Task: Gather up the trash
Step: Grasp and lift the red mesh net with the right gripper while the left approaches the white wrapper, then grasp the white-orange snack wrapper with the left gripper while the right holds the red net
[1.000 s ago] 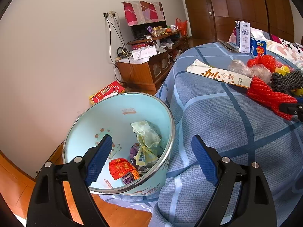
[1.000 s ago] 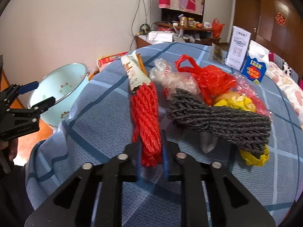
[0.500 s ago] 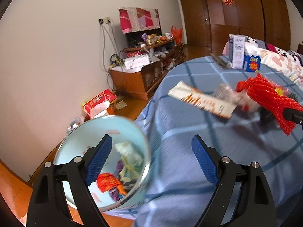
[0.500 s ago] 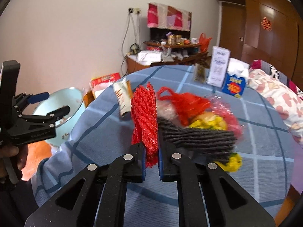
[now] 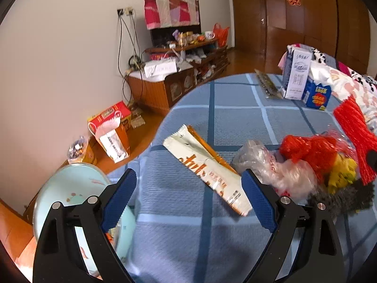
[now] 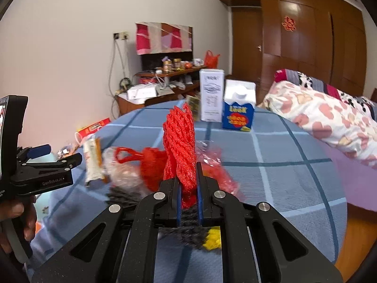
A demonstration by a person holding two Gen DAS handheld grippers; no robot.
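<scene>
"LOOK" legible on blue carton [image 6: 238, 115]; "GenRobot.AI" on left gripper [image 5: 188, 202], jaws spread wide, nothing between, above blue checked bedspread [image 5: 212, 122]. Right gripper [image 6: 188, 198] clenched on red mesh net [image 6: 180, 141], lifted clear of trash pile [image 5: 304, 162]. Long white-orange wrapper [image 5: 207, 169] flat on bedspread. Pale blue bin [image 5: 70, 188] beside bed, on wooden floor, visible only from left wrist. Hand [image 6: 16, 221] only from right.
</scene>
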